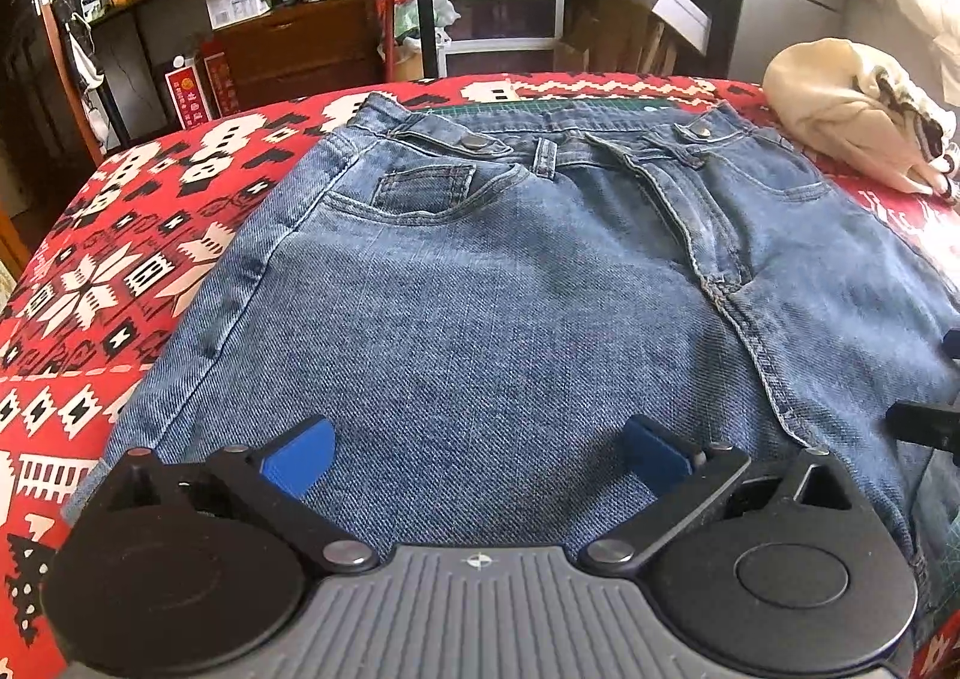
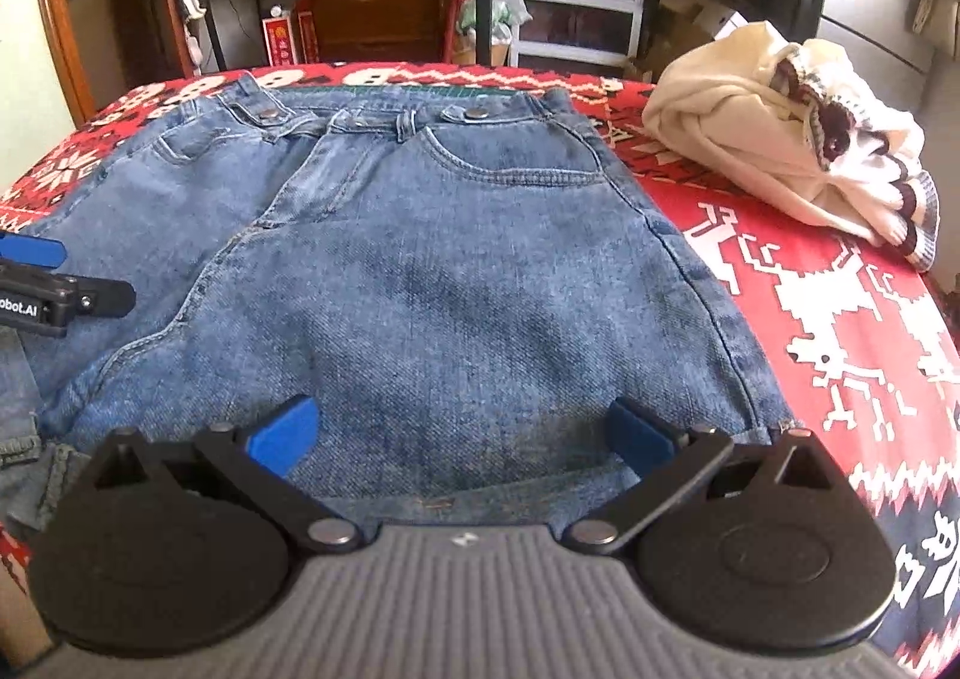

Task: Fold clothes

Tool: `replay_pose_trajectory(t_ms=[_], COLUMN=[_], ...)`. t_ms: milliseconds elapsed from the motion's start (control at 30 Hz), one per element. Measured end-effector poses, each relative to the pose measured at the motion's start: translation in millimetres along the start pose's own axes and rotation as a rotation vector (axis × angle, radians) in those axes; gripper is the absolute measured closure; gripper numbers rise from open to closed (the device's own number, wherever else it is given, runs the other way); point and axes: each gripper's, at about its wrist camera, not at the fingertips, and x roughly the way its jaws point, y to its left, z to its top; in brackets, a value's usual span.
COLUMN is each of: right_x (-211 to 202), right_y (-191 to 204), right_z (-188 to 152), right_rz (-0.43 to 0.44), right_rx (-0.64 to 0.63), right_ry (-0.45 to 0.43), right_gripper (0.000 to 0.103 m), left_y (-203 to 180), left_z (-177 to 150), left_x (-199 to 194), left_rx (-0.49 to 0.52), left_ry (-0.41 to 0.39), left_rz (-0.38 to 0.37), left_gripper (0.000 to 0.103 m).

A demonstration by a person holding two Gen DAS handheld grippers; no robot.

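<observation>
I see faded blue denim jeans [image 1: 510, 283] spread front-up beyond my fingertips, waistband at the far edge, fly unfastened, a crumpled cream knit sweater with dark striped cuffs [image 2: 792, 144] heaped well off to the fingers' right

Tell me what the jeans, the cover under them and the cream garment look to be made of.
Jeans: denim, faded blue, matte; diagonal twill weave, stitched seams and metal rivets show. Cover: seemingly a woven or printed cloth, red with white and black pixel-like patterns; the weave is too fine to tell. Cream garment: probably a soft knit or fleece, with striped ribbed cuffs and plump folds.
</observation>
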Motion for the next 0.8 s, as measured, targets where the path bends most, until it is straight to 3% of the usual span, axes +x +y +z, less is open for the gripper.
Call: replay_pose_trajectory(t_ms=[267, 333, 400, 533, 700, 800], right_x=[-0.8, -6.7, -16.3, -32.4, -29.7, -14.9], right_y=[-2.8, -7.7, -16.3, -41.3, -77.4, -92.9], right_z=[2.8, 8.6, 17.3, 47.9, 90.7, 108.2], right_rz=[0.018, 0.042, 0.061, 0.067, 0.023, -0.009], right_rx=[-0.001, 0.015, 0.041, 0.052, 0.041, 0.041], right_ry=[0.009, 0.005, -0.02, -0.056, -0.067, -0.05], right_gripper=[0.001, 0.001, 0.002, 0.011, 0.025, 0.029], left_y=[26.5, 34.5, 42.5, 58.6, 87.4, 101.5], left_z=[21.7, 28.4, 35.1, 48.6, 92.6, 115.2], left_x=[-6.2, -8.3, -10.3, -14.5, 6.9, 38.5], left_rx=[-0.009, -0.012, -0.015, -0.022, 0.039, 0.033], left_ry=[-0.015, -0.018, -0.021, -0.028, -0.067, -0.026], left_rz=[-0.061, -0.079, -0.098, -0.135, -0.048, -0.033], left_gripper=[0.002, 0.009, 0.026, 0.034, 0.065, 0.066])
